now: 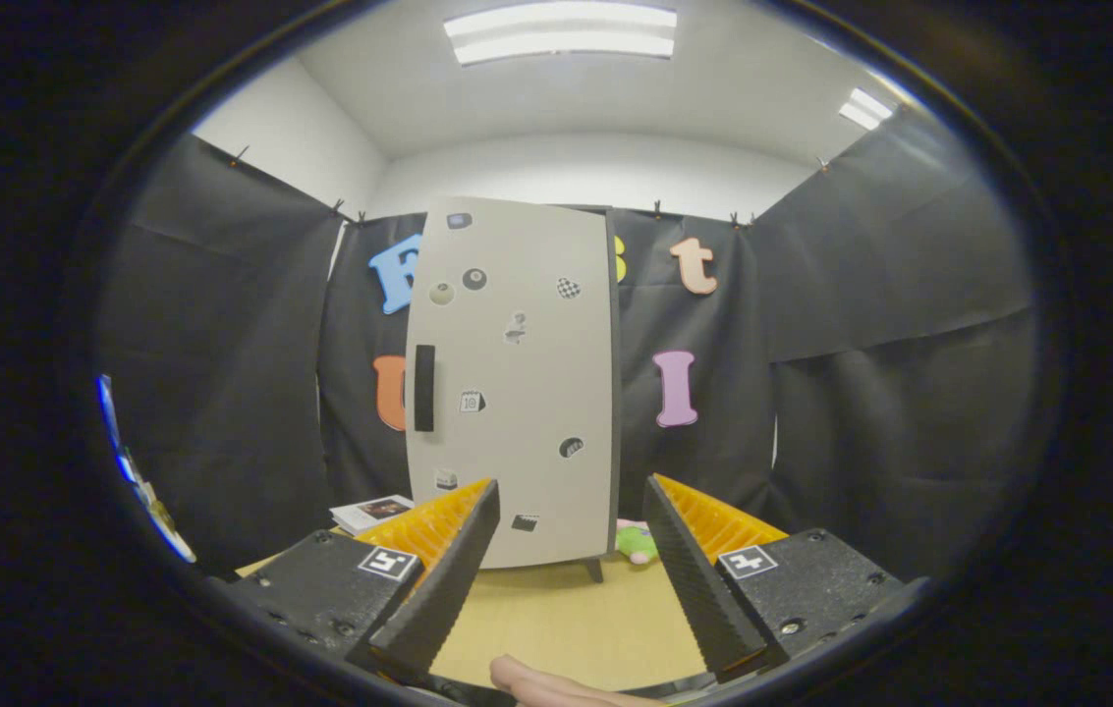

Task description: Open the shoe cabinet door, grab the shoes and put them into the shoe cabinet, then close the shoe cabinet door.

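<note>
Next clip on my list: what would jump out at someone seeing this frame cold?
First, the tall pale shoe cabinet standing on the wooden table beyond the claw, its door shut, dotted with small stickers, a black handle on its left side. Next, the claw's two orange-backed fingers spread open, holding nothing. A green and pink soft item peeks out beside the cabinet's right foot.

Camera: rides your gripper [571, 570], looking forward along its spread jaws.
Facing: shoe cabinet [515, 383] upright on the bench [566, 614], near.
</note>
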Tool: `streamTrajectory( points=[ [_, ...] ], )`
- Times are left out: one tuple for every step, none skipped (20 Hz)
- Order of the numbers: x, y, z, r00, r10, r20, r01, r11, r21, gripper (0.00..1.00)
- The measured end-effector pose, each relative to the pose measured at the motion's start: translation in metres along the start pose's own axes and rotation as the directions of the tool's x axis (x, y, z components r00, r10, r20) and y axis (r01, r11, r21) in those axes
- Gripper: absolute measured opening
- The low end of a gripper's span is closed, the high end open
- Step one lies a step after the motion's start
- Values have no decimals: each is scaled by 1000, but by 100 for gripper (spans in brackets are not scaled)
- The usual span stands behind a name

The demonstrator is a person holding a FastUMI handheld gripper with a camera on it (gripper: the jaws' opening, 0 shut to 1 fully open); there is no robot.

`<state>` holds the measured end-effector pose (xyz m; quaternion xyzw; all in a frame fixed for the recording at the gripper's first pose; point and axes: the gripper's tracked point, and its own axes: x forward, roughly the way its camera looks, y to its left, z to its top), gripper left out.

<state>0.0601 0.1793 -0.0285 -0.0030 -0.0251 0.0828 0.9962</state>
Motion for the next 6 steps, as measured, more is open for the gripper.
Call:
streamTrajectory(
  points=[
    [0, 1, -2, 1000, 4, -6, -4, 1000, -13, 96],
    [0, 3, -4, 1000, 9, -9, -9, 1000, -27, 96],
    [0, 5, -6, 1000, 14, -9, -14, 999, -45, 96],
    [0, 5, -8, 1000, 16, -13, -17, 998, -63, 96],
    [-1, 7, -10, 1000, 18, -14, -19, 997, -80, 96],
    [0, 8, -11, 1000, 20, -13, -21, 996, -90, 96]
  ],
)
